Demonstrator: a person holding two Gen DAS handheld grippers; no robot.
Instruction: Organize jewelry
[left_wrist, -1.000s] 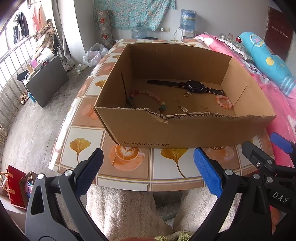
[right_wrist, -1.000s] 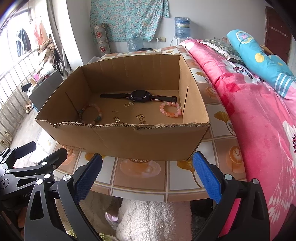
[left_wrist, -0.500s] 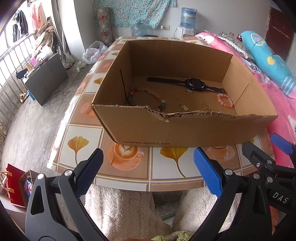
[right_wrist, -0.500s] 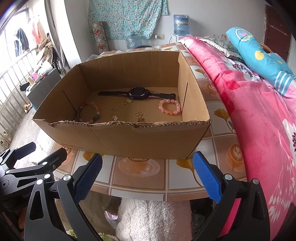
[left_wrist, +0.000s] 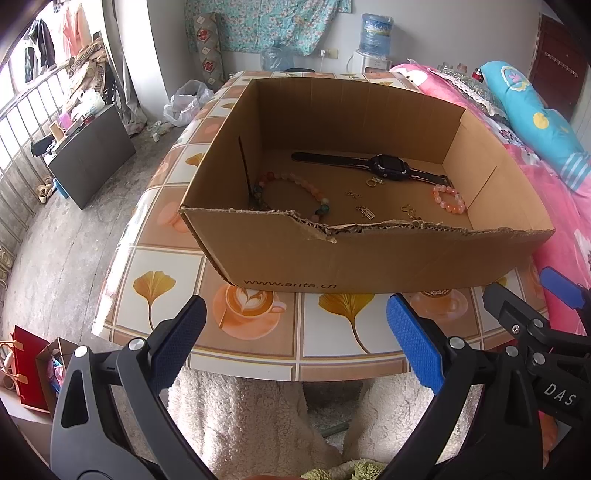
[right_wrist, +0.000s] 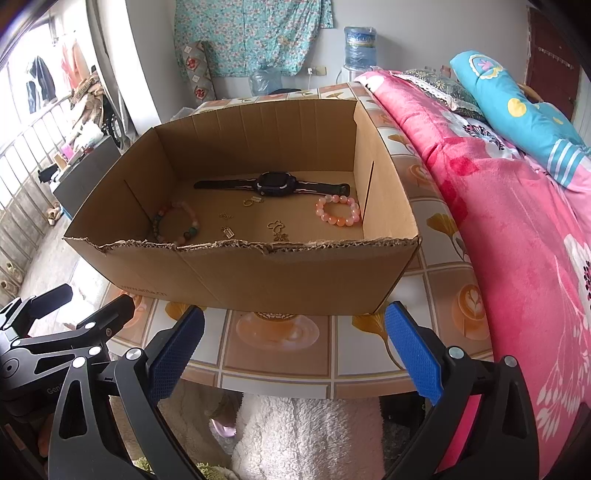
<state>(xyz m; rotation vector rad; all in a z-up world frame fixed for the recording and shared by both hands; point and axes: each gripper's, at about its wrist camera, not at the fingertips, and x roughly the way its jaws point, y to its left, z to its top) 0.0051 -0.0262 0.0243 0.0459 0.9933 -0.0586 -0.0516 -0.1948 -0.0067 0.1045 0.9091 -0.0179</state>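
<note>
An open cardboard box (left_wrist: 332, 258) (right_wrist: 295, 277) stands on the tiled table. Inside lie a black watch (left_wrist: 388, 171) (right_wrist: 275, 183), a pink bead bracelet (left_wrist: 448, 198) (right_wrist: 338, 215) at the right, a mixed-colour bead bracelet (left_wrist: 295, 190) (right_wrist: 177, 225) at the left, and several small gold charms (left_wrist: 365, 211) (right_wrist: 277, 230). My left gripper (left_wrist: 295, 343) is open and empty, in front of the box above the table's near edge. My right gripper (right_wrist: 293, 347) is also open and empty, in front of the box.
The table (left_wrist: 166, 280) has a leaf and coffee-cup pattern. A pink bed (right_wrist: 517, 221) with a blue pillow (right_wrist: 517, 107) runs along the right. A white fluffy rug (right_wrist: 306, 435) lies below. A dark cabinet (left_wrist: 92, 155) and red bags (left_wrist: 26, 365) stand at left.
Both grippers have risen slightly and tilted, so the box sits a little lower and its inside shows more. Jaws stay open. The jewelry has not moved.
</note>
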